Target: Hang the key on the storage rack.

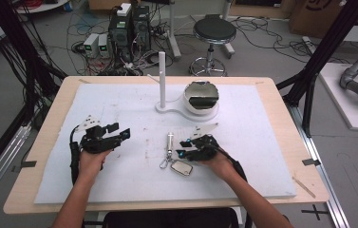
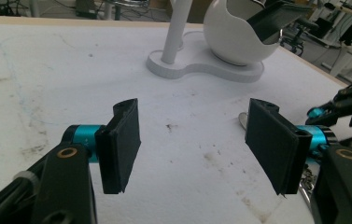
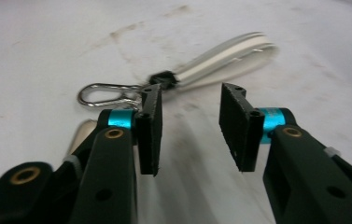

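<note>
While the left gripper [image 1: 124, 135] waits wide open and empty, the right gripper [image 3: 190, 128], jaws parted and empty, lines up on the keychain strap [image 3: 220, 63] for a pinch.

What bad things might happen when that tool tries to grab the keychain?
The right tool is open with nothing between its pads, just short of the keychain strap. The strap lies flat on the table, so the pads might slide over it. The metal clip sits beside one pad and might get nudged away.
</note>
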Motion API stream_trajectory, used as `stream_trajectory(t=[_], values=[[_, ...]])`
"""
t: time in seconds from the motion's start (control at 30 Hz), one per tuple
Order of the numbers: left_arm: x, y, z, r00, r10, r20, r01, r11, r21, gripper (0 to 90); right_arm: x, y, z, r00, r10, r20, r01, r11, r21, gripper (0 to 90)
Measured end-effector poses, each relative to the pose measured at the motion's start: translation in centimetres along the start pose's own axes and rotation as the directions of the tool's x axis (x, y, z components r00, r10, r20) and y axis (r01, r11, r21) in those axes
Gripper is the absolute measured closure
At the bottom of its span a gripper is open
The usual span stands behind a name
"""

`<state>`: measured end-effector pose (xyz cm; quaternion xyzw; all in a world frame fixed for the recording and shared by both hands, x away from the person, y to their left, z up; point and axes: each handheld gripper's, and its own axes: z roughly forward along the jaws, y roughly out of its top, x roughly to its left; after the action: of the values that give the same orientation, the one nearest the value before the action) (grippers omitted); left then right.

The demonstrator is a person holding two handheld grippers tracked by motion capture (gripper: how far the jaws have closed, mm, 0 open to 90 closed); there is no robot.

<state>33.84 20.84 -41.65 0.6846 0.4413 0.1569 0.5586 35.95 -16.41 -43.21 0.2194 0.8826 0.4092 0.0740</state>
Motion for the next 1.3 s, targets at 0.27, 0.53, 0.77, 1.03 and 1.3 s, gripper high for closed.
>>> stream_trajectory(t=[0.27,0.53,0.77,1.03,1.3], values=[[-2.1,-0.2,2.1,0.9995,0.006,0.03,-0.007,0.9997,0.025,39.9,-2.9,-2.7,-5.5,0.9842,0.079,0.158,-0.067,0.995,-0.08,50.6],[-5.0,-1.0,5.5,0.9988,0.031,0.036,-0.035,0.9946,0.098,31.5,-4.5,-5.6,-8.7,0.9583,0.132,0.253,-0.112,0.989,-0.092,44.0],[-7.7,-1.5,8.5,0.9978,0.061,0.026,-0.064,0.9829,0.172,26.8,-5.1,-7.0,-10.3,0.9418,0.141,0.305,-0.119,0.989,-0.092,43.5],[-9.9,-1.8,10.9,0.9935,0.109,-0.031,-0.1,0.9694,0.224,25.3,-5.2,-7.2,-10.7,0.939,0.147,0.311,-0.119,0.987,-0.108,43.7],[-10.9,-2.3,12.0,0.9832,0.155,-0.097,-0.119,0.9451,0.304,35.0,-5.2,-7.1,-10.7,0.9404,0.152,0.304,-0.12,0.986,-0.119,43.8]])
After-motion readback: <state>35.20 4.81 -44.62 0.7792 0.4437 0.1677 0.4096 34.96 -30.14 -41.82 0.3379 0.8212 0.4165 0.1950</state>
